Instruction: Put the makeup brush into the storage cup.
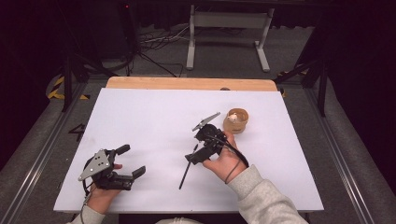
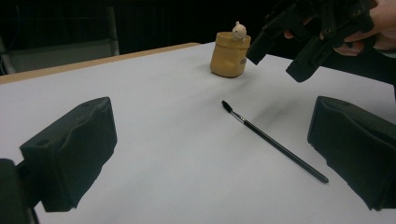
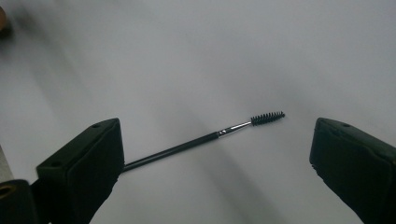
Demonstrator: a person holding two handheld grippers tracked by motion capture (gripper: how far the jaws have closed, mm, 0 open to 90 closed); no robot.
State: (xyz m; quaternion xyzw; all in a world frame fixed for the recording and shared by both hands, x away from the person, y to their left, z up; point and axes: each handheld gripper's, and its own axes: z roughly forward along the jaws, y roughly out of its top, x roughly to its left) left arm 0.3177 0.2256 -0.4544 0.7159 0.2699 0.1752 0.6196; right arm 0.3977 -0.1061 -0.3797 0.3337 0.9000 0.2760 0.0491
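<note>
A thin black spoolie brush (image 1: 187,169) lies flat on the white table top (image 1: 154,116), bristle end toward the far side. My right gripper (image 1: 198,150) hovers just over its bristle end, open, with nothing held. In the right gripper view the brush (image 3: 196,141) crosses between the wide-apart jaws, its bristle head (image 3: 267,117) toward the right jaw. My left gripper (image 1: 131,161) rests open at the near left, apart from the brush. The left gripper view shows the brush (image 2: 273,141) ahead to the right and the right gripper (image 2: 286,57) above it.
A small tan cup (image 1: 236,121) with a little white figure in it stands just right of the right gripper; in the left gripper view the cup (image 2: 228,56) is at the far side. A wooden strip (image 1: 191,83) borders the table's far edge.
</note>
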